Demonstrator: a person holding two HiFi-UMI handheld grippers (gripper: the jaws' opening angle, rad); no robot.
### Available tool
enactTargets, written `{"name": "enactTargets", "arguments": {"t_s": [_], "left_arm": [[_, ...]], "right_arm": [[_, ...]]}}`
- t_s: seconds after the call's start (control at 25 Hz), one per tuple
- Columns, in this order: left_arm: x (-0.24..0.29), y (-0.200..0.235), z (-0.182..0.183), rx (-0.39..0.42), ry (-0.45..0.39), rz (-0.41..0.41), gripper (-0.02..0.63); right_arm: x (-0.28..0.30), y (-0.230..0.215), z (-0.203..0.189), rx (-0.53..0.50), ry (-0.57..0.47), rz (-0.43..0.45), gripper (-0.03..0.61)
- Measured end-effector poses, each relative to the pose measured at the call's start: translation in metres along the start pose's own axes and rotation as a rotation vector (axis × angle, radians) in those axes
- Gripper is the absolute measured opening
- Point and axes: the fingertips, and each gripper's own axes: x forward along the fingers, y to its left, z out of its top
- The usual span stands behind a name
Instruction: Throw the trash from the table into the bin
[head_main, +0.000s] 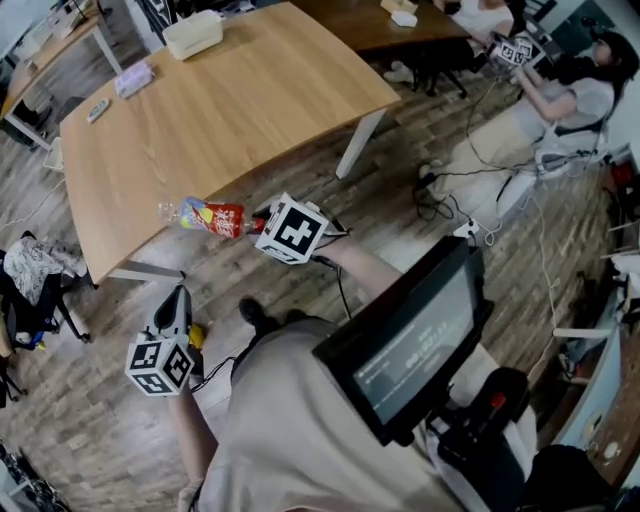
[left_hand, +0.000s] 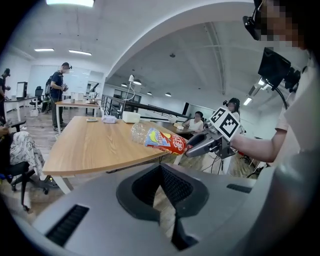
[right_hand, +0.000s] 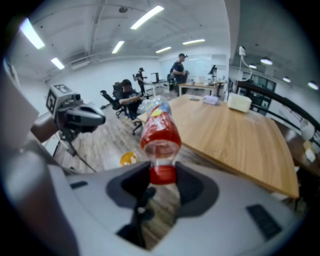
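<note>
Left gripper (head_main: 178, 298) sits at 7 o'clock of the bottle; only its own view shows its fingers (left_hand: 172, 187) closed on nothing. One bottle (head_main: 205, 216), red label, lies level at the counter's (head_main: 250, 110) near edge, at 9 o'clock of the right gripper (head_main: 256, 214). Only the right gripper view shows the fingers (right_hand: 197, 189) clamped on its red cap. Grippers: two.

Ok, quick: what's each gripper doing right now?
Left gripper: closed, nothing in it.
Right gripper: closed on the red-capped neck of the plastic bottle.
</note>
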Motion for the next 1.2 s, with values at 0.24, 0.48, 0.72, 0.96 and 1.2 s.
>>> {"name": "enactTargets", "arguments": {"t_s": [0.24, 0.48, 0.72, 0.96, 1.2], "left_arm": [[-0.013, -0.008, -0.014, -0.02, 0.01, 0.068, 0.02], [-0.037, -0.023, -0.03, -0.021, 0.0, 0.169, 0.02], [-0.052, -0.027, -0.029, -0.033, 0.018, 0.186, 0.02], [-0.071, 0.005, -0.041, -0.084, 0.016, 0.216, 0.02], [-0.131, 0.077, -0.064, -0.15, -0.013, 0.247, 0.02]], "right_arm": [[0.008, 0.015, -0.011, -0.049, 0.016, 0.07, 0.158], [0.022, 0.045, -0.024, -0.11, 0.026, 0.191, 0.158], [0.02, 0.052, -0.022, -0.113, 0.012, 0.183, 0.158], [0.048, 0.077, -0.002, -0.159, 0.05, 0.232, 0.158], [0.099, 0.146, 0.033, -0.216, 0.119, 0.259, 0.157]]}}
